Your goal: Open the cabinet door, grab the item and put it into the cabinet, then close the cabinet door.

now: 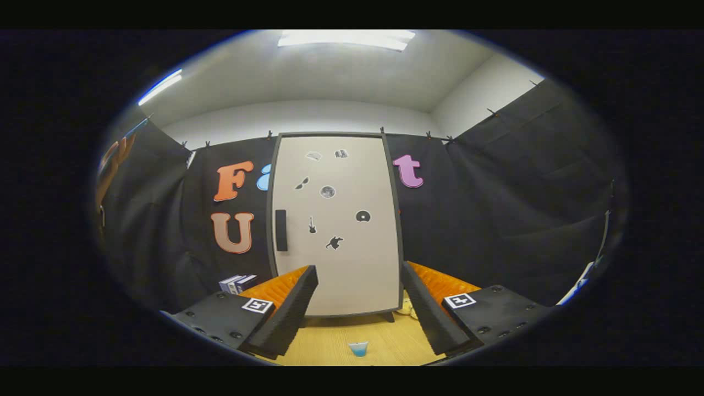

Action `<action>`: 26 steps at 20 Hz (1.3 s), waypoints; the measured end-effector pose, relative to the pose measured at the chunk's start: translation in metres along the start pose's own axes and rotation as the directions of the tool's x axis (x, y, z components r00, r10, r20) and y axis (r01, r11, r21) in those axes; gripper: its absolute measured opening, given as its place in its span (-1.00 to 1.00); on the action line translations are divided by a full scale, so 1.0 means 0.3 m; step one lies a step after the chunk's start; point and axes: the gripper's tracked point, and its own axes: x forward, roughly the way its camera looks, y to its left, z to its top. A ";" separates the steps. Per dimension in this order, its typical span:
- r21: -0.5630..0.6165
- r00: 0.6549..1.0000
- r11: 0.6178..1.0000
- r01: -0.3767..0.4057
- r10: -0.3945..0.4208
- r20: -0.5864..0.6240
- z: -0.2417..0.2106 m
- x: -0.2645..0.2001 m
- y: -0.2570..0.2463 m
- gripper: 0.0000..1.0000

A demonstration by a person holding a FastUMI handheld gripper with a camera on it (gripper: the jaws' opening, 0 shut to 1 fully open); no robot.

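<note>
A tall pale cabinet (pixel 336 225) with a dark frame stands on the wooden table, straight ahead beyond my fingers. Its door is closed and carries several small dark stickers. A dark vertical handle (pixel 281 230) sits on the door's left side. A small blue-and-white cup (pixel 358 348) rests on the table between my fingers, close in front. My gripper (pixel 360 308) is open, its fingers spread wide with nothing between them, well short of the cabinet.
A few small boxes (pixel 237 283) stand left of the cabinet's base. A small pale object (pixel 407 309) lies by the cabinet's right foot, partly hidden behind my right finger. The wooden table (pixel 335 338) stretches from me to the cabinet.
</note>
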 end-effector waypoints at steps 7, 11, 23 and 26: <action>0.004 1.000 1.000 -0.009 0.009 0.010 0.013 0.006 0.023 0.94; 0.044 0.999 0.998 -0.039 0.037 0.036 0.068 0.043 0.082 0.95; 0.007 0.987 0.987 -0.162 0.162 -0.001 0.239 0.581 0.440 0.95; 0.027 0.981 0.983 -0.180 0.182 -0.071 0.156 0.758 0.513 0.95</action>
